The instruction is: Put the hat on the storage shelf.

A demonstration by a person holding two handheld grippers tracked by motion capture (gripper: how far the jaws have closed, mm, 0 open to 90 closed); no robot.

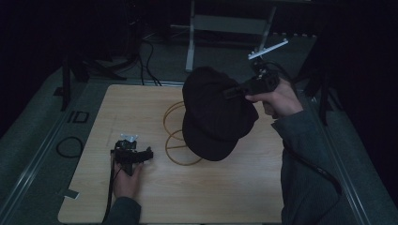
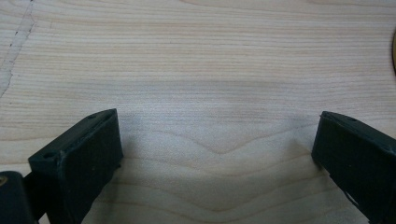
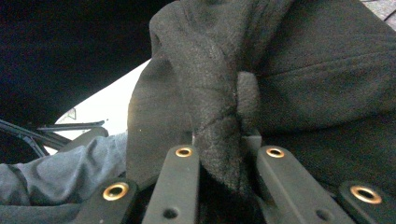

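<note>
A black cap [image 1: 213, 115] hangs in the air over the middle of the wooden table [image 1: 141, 187], brim downward. My right gripper [image 1: 233, 90] is shut on a fold of its crown; the right gripper view shows the dark cloth of the cap [image 3: 219, 140] pinched between the jaws. A gold wire stand [image 1: 176, 136] of looped rings stands on the table just left of and partly behind the cap. My left gripper [image 1: 149, 154] rests on the table at the left, open, with bare wood [image 2: 215, 140] between its fingers [image 2: 84, 154].
The table sits on a grey mat [image 1: 37, 140] with dark cables [image 1: 70, 146] at the left. Metal frame legs [image 1: 190, 42] stand beyond the far edge. A grey sleeve [image 1: 305, 159] comes in along the right side.
</note>
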